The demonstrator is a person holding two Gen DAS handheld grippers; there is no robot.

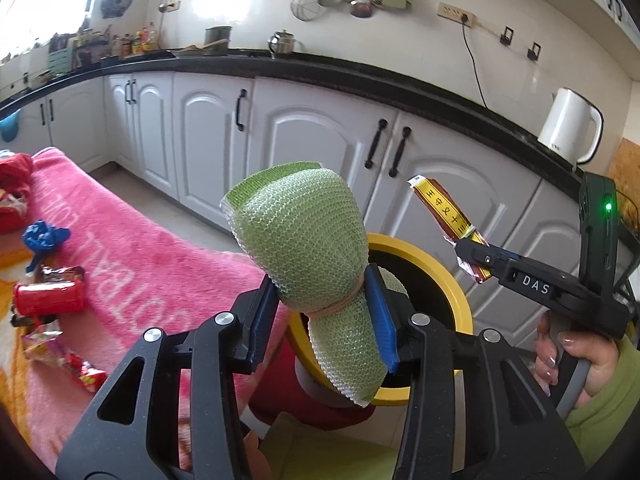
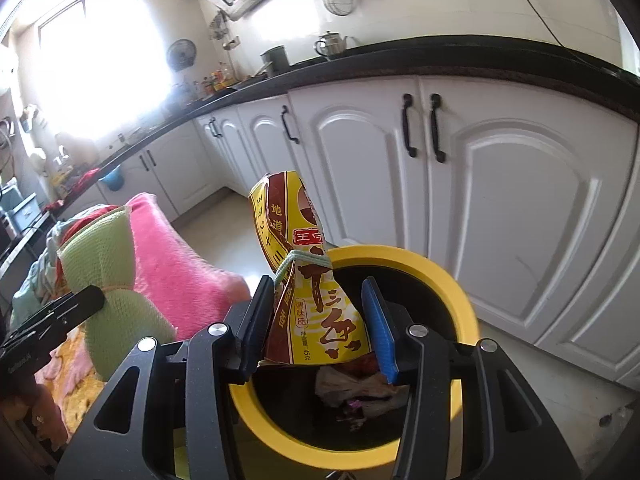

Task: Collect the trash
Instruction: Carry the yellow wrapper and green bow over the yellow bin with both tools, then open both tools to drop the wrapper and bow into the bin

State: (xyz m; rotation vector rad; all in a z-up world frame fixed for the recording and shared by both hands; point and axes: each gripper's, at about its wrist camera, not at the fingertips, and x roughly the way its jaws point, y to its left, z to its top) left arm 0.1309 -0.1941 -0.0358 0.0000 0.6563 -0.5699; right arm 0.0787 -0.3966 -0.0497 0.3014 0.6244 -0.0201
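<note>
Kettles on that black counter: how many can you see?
2: a white electric kettle at the counter's right end, a steel kettle further left. Clutter near the window may hide more.

bin (image 1: 460, 292): near rim hidden | shelf bottles (image 1: 136, 42): too small

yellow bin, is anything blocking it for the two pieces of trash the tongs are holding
Nothing visible does. The yellow bin is open, with some trash already at the bottom. The right tongs hold the seasoning packet right over the opening. The left tongs hold the green mesh bundle at the near rim.
</note>
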